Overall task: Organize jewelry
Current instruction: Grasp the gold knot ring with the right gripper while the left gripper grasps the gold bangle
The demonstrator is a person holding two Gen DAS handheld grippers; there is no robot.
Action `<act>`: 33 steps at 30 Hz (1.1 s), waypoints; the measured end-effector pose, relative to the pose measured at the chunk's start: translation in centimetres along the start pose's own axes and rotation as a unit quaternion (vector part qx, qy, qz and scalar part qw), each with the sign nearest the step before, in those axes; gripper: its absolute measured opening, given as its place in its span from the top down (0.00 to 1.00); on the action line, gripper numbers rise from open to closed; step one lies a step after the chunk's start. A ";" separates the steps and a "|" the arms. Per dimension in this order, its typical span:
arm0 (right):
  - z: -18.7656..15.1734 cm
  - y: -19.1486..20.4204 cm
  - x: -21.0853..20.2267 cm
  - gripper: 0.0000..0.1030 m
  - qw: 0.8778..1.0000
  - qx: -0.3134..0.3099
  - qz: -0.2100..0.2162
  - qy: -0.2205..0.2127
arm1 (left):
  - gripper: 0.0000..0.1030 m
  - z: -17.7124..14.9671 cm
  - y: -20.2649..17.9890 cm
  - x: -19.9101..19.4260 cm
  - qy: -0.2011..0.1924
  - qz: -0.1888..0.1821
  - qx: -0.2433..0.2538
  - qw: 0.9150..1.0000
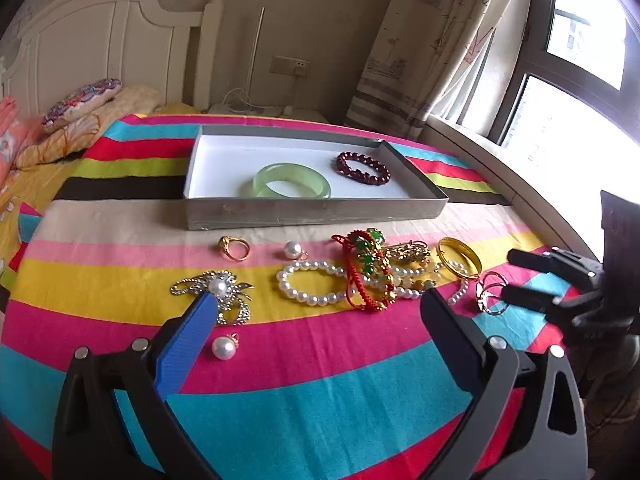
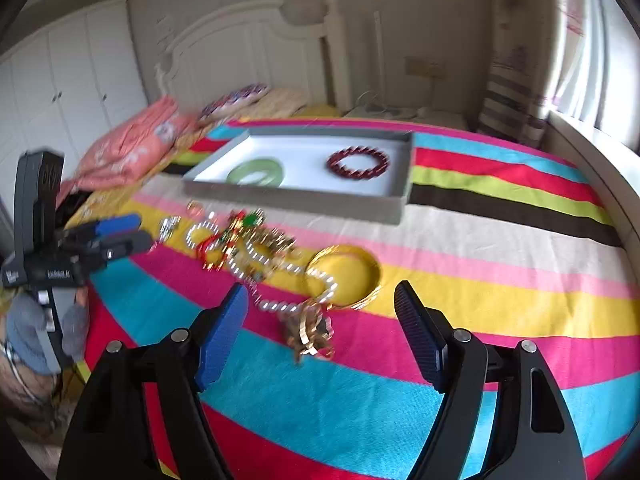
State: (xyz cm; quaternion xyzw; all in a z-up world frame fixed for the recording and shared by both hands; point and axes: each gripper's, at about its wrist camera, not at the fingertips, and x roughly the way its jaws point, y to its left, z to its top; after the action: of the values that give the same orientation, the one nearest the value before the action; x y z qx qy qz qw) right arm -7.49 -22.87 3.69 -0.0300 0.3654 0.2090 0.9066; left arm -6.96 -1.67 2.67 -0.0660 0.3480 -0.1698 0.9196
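A grey tray (image 1: 316,213) (image 2: 296,200) holds a green jade bangle (image 1: 292,182) (image 2: 256,171) and a dark red bead bracelet (image 1: 363,168) (image 2: 357,164). In front of it on the striped cloth lie a gold ring (image 1: 234,247), two loose pearls (image 1: 293,249) (image 1: 222,347), a silver pearl brooch (image 1: 218,292), a white pearl bracelet (image 1: 310,283), a red and green cord bracelet (image 1: 366,270), a gold bangle (image 1: 458,258) (image 2: 344,276) and gold rings (image 2: 310,332). My left gripper (image 1: 320,308) is open above the cloth. My right gripper (image 2: 322,308) is open over the rings.
The striped cloth (image 1: 320,368) covers a bed with a white headboard (image 1: 100,48). Pillows (image 1: 84,100) and folded bedding (image 2: 132,152) lie at the far left. A window sill (image 1: 520,176) runs along the right.
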 end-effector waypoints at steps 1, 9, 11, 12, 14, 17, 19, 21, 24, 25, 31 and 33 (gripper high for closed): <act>-0.2 0.5 0.4 0.29 1.000 -0.012 -0.003 0.006 | 0.03 -0.1 0.2 0.0 0.001 -0.002 -0.008 1.000; -1.2 1.0 1.0 0.44 1.000 -0.024 0.000 0.016 | 0.03 0.4 0.8 0.1 0.001 -0.008 -0.019 1.000; -1.2 0.9 1.2 0.51 1.000 -0.020 -0.002 0.023 | 0.03 0.4 0.8 0.2 0.003 -0.009 -0.021 1.000; -1.2 0.9 1.3 0.53 0.999 -0.021 -0.001 0.025 | 0.03 0.4 0.9 0.2 0.003 -0.009 -0.021 1.000; -1.2 1.1 1.3 0.57 0.999 -0.026 0.000 0.028 | 0.03 0.5 0.8 0.2 0.004 -0.009 -0.021 1.000; -1.5 1.2 1.5 0.81 0.999 -0.034 -0.006 0.034 | 0.03 0.4 0.9 0.2 0.005 -0.009 -0.018 1.000; -1.6 1.2 1.3 0.86 0.999 -0.038 -0.011 0.032 | 0.03 0.4 0.8 0.2 0.007 -0.008 -0.016 1.000; -1.7 1.0 0.8 0.87 0.999 -0.041 -0.019 0.022 | 0.03 0.4 0.5 0.2 0.009 -0.002 -0.010 1.000; -1.7 -0.3 -0.2 0.87 1.000 -0.016 -0.020 0.002 | 0.03 0.3 -1.3 -0.1 0.002 0.015 0.026 1.000; -1.8 -0.8 -0.4 0.87 1.000 -0.008 -0.026 -0.002 | 0.03 0.3 -2.1 -0.1 0.003 0.016 0.041 0.999; -1.8 -2.7 -1.0 0.87 0.999 0.038 -0.026 -0.023 | 0.03 0.2 -6.1 1.8 0.029 0.003 0.083 0.996; -1.8 -2.7 -1.0 0.87 0.999 0.036 -0.025 -0.024 | 0.11 0.2 -6.4 2.4 0.036 0.013 0.091 0.995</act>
State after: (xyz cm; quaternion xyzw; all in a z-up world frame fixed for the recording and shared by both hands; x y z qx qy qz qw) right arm -8.27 -26.02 2.78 -0.0015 0.3503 0.1739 0.9204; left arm -6.88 -8.49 2.87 0.0282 0.3651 -0.1913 0.9107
